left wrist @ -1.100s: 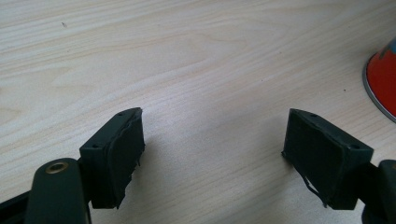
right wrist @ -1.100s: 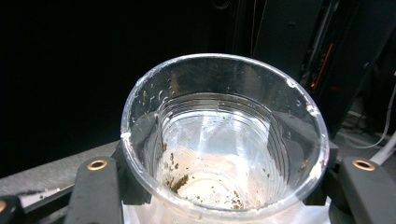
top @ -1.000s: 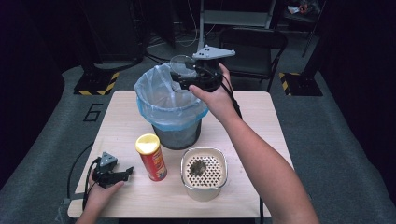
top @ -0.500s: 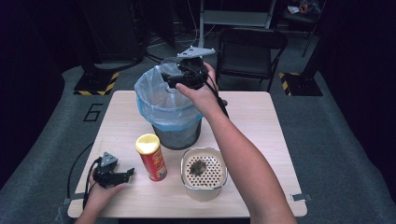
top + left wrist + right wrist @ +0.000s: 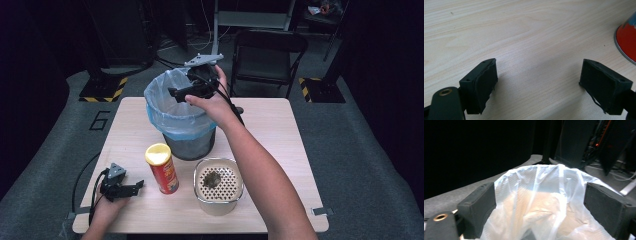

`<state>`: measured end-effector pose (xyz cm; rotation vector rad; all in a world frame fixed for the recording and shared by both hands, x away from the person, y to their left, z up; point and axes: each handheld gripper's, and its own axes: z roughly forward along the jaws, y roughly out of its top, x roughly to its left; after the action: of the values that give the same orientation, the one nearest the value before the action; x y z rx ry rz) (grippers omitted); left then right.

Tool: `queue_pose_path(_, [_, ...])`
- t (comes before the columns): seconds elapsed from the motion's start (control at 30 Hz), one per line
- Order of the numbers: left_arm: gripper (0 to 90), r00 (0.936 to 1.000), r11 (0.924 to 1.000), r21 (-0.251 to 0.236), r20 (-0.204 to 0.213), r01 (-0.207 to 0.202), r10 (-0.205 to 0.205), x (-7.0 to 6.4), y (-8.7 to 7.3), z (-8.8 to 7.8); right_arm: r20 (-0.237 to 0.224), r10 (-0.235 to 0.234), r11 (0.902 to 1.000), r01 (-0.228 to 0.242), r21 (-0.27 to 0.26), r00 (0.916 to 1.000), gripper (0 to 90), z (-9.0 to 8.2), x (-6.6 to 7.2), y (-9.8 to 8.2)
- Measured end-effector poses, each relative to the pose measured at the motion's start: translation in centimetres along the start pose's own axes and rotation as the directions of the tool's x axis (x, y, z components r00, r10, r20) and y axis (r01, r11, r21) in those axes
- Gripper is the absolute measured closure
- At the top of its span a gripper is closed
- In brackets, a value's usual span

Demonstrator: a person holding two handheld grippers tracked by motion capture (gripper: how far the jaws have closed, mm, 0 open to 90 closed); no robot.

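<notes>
A dark bin point(image 5: 192, 145) lined with a pale blue plastic bag point(image 5: 162, 107) stands at the table's back centre. My right gripper point(image 5: 173, 93) hovers over the bin's mouth, pointing left, open and empty. In the right gripper view the bag's rim point(image 5: 544, 180) lies just beyond my right gripper point(image 5: 540, 195), whose jaws stand wide apart. My left gripper point(image 5: 139, 185) rests on the table at the front left, open and empty. My left gripper point(image 5: 539, 75) faces bare wood, with the red can's base point(image 5: 627, 37) at the right edge.
A red can with a yellow lid point(image 5: 161, 167) stands upright in front of the bin. Beside it sits a beige container point(image 5: 217, 202) whose perforated top holds some dark scraps. The wooden table point(image 5: 270, 125) has bare room at the right. A black chair point(image 5: 270, 47) stands behind.
The right hand has carried its gripper leftward from the bin's far right rim to above the bin's opening. The left gripper has stayed put on the table.
</notes>
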<state>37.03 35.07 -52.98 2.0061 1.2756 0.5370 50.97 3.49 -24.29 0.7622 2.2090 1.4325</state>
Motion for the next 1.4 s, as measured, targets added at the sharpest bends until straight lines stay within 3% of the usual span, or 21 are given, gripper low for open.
queue_pose_path(0.1, [14.5, 1.0000, 1.0000, 0.000, -0.009, -0.001, 0.001, 0.0, 0.0, 0.0, -0.001, 0.009, 0.9999, -0.009, -0.005, 1.0000, 10.1, -0.3, -0.1, 0.0])
queue_pose_path(0.27, [13.7, 1.0000, 1.0000, 0.003, 0.001, -0.005, 0.005, -0.1, 0.0, 0.0, 0.015, 0.004, 0.9993, -0.004, -0.038, 0.9999, 14.9, -2.1, -0.8, -0.5])
queue_pose_path(0.4, [13.6, 1.0000, 1.0000, 0.003, 0.000, -0.008, 0.008, 0.0, 0.0, 0.0, 0.013, -0.003, 0.9976, 0.004, -0.069, 0.9999, 22.6, -3.3, -1.5, -0.9])
queue_pose_path(0.63, [14.8, 1.0000, 0.9999, -0.010, -0.007, 0.002, -0.002, -0.1, -0.1, 0.0, 0.008, 0.009, 0.9937, -0.008, -0.111, 0.9999, 28.6, -6.7, -2.9, -2.1])
queue_pose_path(0.67, [14.8, 1.0000, 1.0000, -0.006, -0.002, 0.003, -0.003, -0.1, -0.1, 0.0, 0.024, 0.005, 0.9920, -0.002, -0.126, 0.9997, 29.9, -7.7, -3.0, -2.6])
queue_pose_path(0.77, [14.8, 1.0000, 0.9999, -0.014, -0.008, 0.002, -0.002, -0.1, -0.1, 0.1, 0.055, -0.022, 0.9922, 0.029, -0.121, 0.9982, 29.9, -8.6, -3.1, -3.3])
queue_pose_path(0.87, [15.3, 0.9999, 0.9999, -0.010, -0.015, 0.006, -0.006, -0.1, 0.0, 0.1, 0.111, -0.067, 0.9911, 0.079, -0.107, 0.9916, 29.8, -10.1, -3.2, -5.2])
queue_pose_path(0.97, [15.5, 0.9998, 0.9999, -0.004, -0.017, 0.014, -0.014, 0.0, 0.1, 0.0, 0.117, -0.082, 0.9911, 0.093, -0.095, 0.9898, 29.8, -10.9, -3.3, -6.4])
queue_pose_path(1.2, [15.5, 0.9963, 0.9963, -0.010, 0.009, 0.085, -0.085, 0.4, 0.4, -0.1, 0.121, -0.058, 0.9929, 0.070, -0.096, 0.9910, 28.6, -12.7, -3.3, -8.6])
queue_pose_path(1.4, [14.1, 0.9973, 0.9967, -0.046, 0.031, 0.068, -0.066, 0.0, 0.7, -1.0, 0.176, -0.077, 0.9945, 0.088, -0.056, 0.9814, 23.9, -13.8, -3.2, -11.1])
